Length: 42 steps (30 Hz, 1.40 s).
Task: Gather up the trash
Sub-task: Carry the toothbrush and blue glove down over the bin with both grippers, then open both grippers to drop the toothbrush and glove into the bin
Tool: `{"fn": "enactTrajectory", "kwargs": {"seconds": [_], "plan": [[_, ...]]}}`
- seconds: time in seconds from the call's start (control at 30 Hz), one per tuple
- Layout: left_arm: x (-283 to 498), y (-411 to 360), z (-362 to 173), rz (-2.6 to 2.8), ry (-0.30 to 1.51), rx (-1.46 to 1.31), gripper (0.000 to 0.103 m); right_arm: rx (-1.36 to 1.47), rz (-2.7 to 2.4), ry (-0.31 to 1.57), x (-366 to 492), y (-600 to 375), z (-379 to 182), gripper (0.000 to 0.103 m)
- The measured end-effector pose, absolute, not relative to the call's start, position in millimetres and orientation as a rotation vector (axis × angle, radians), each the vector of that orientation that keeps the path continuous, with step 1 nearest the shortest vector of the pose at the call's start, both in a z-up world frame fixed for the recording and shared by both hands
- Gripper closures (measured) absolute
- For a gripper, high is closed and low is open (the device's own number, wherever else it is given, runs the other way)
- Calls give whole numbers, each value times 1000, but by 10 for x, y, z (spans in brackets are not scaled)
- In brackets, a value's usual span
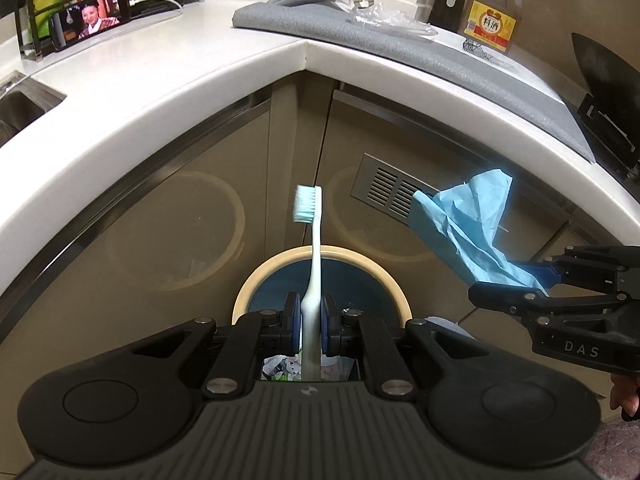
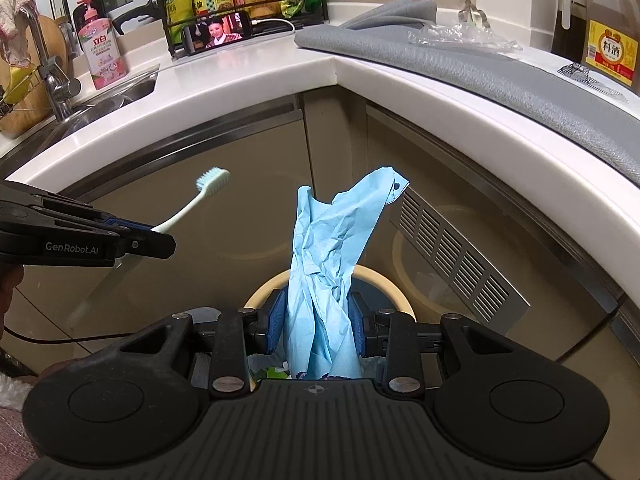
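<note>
Toothbrush (image 1: 313,240) stands pinched at its handle by the left gripper (image 1: 311,320), and crumpled blue paper (image 2: 328,264) is squeezed in the right gripper (image 2: 316,326). Both hang over the trash bin (image 1: 248,292) below, probably so they fall in when released.

glossy countertop (image 1: 168,80), matt grey mat (image 1: 400,40)

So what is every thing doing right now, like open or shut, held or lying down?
Left gripper: shut on the toothbrush.
White toothbrush with pale blue bristles: held upright above the bin.
Right gripper: shut on the paper.
Crumpled light blue paper: held above the bin.
Round cream-rimmed trash bin: open, trash inside.
Black phone on the counter: screen on.
</note>
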<state>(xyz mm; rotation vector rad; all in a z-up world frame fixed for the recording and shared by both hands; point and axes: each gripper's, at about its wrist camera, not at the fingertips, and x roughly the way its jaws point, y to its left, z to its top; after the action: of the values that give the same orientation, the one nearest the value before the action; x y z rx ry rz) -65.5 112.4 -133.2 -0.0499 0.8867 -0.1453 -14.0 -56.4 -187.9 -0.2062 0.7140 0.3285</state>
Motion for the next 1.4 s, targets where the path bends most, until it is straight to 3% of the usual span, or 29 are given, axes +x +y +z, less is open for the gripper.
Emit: {"fn": "enactTrajectory", "kwargs": {"seconds": [1.4], "plan": [[290, 1031, -2779, -152, 1228, -60, 93, -205, 241, 1076, 964, -482, -2956, 66]]}}
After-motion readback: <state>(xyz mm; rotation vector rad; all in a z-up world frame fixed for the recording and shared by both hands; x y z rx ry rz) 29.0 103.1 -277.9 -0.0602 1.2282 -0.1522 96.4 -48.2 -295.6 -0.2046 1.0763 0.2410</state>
